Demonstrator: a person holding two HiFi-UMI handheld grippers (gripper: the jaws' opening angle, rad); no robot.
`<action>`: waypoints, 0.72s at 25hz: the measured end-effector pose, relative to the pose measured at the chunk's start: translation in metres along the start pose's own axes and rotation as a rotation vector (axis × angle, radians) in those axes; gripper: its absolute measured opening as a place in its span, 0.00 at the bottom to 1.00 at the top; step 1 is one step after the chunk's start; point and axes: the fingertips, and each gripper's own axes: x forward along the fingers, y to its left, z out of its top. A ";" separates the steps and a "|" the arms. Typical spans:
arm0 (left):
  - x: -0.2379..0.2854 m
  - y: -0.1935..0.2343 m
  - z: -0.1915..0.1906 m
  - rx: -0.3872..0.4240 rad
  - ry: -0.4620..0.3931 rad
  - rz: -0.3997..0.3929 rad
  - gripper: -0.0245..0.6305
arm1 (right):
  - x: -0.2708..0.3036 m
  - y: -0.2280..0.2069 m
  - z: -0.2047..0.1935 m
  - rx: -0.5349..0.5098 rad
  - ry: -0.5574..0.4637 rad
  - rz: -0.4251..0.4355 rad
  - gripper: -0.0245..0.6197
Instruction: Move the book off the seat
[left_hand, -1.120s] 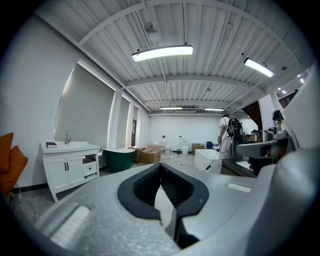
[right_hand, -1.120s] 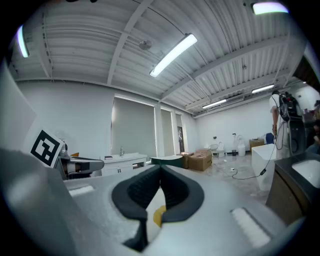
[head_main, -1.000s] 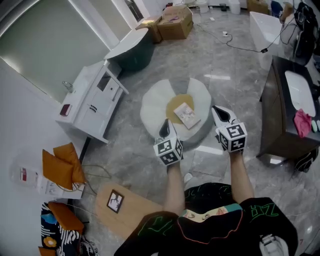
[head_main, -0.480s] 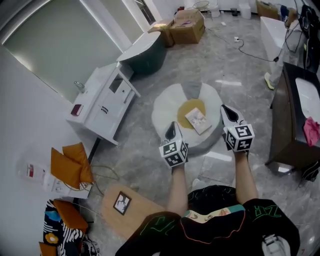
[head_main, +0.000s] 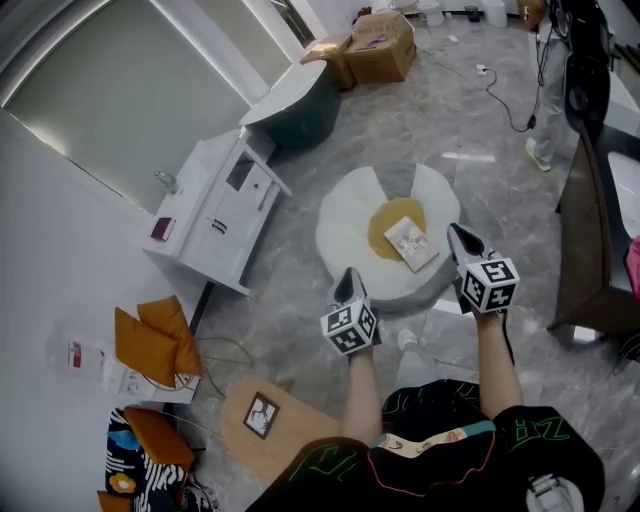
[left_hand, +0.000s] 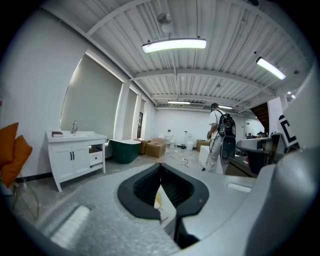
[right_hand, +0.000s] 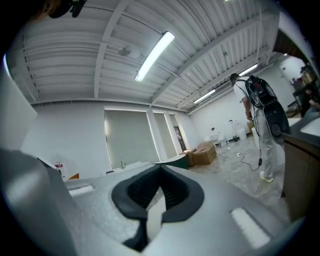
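In the head view a pale book (head_main: 412, 243) lies flat on the yellow centre of a round white flower-shaped seat (head_main: 350, 225) on the grey floor. My left gripper (head_main: 347, 282) hovers shut just short of the seat's near edge, left of the book. My right gripper (head_main: 462, 240) is shut and empty too, close to the book's right side over the seat's right edge. In the left gripper view the jaws (left_hand: 161, 186) meet, with a sliver of the seat showing below them. The right gripper view shows its jaws (right_hand: 159, 190) closed, pointing level across the room.
A white vanity cabinet (head_main: 215, 215) stands left of the seat, a dark green bathtub (head_main: 290, 100) and cardboard boxes (head_main: 378, 45) beyond it. A dark counter (head_main: 590, 230) runs along the right. A person (left_hand: 220, 145) stands further back. Orange cushions (head_main: 150, 340) and a wooden board (head_main: 265, 420) lie at the near left.
Both grippers have come closer to the seat and lower, staying shut. The book and seat now sit further right in the head view; the book has not moved on the seat.
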 end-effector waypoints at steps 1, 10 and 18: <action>0.008 0.001 -0.011 -0.012 0.023 -0.008 0.05 | 0.005 -0.004 -0.009 0.014 0.015 0.003 0.04; 0.103 0.014 -0.071 -0.072 0.236 -0.045 0.05 | 0.068 -0.041 -0.075 0.087 0.175 -0.054 0.04; 0.184 0.026 -0.115 -0.191 0.356 -0.216 0.05 | 0.162 -0.054 -0.124 0.101 0.339 -0.082 0.04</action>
